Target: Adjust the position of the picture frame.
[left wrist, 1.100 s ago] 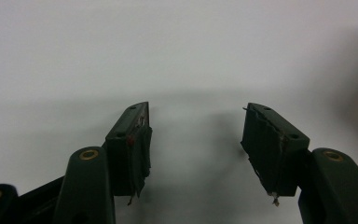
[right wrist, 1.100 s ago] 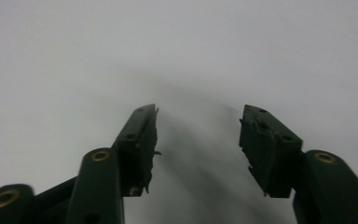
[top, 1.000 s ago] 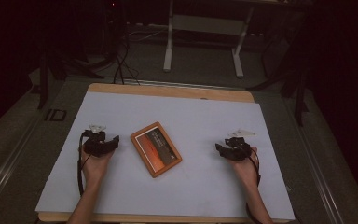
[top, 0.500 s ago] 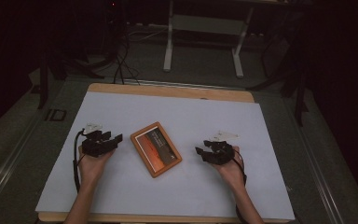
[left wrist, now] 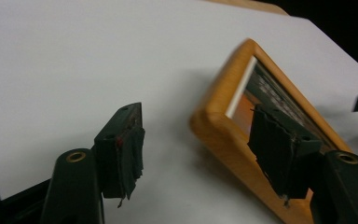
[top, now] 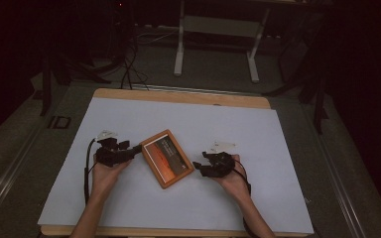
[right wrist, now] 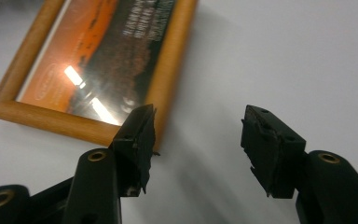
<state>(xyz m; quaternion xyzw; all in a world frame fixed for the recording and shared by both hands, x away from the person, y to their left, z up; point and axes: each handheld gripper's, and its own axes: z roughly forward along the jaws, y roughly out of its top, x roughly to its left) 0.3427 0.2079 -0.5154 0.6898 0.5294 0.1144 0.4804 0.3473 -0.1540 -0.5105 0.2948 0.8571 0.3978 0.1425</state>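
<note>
A wooden picture frame [top: 167, 157] with an orange print lies flat and askew on the white sheet [top: 228, 124]. My left gripper [top: 131, 148] reaches its left corner. In the left gripper view the jaws [left wrist: 200, 135] have just been opening, and the frame's corner [left wrist: 223, 93] lies between them, with no pad pressing on it. My right gripper [top: 199, 167] sits at the frame's right corner. Its jaws [right wrist: 199, 121] have also just been opening; the left one hangs over the frame's edge [right wrist: 168, 84], and only bare sheet lies between them.
The sheet covers a wooden table [top: 178, 95], with wide bare areas around the frame. Beyond the far edge, on the dark floor, are a white stand [top: 181, 44] and loose cables [top: 129, 64].
My right gripper has slid left across the sheet up to the frame's right corner. The left gripper's tips have edged onto the frame's left corner. The frame has not moved.
</note>
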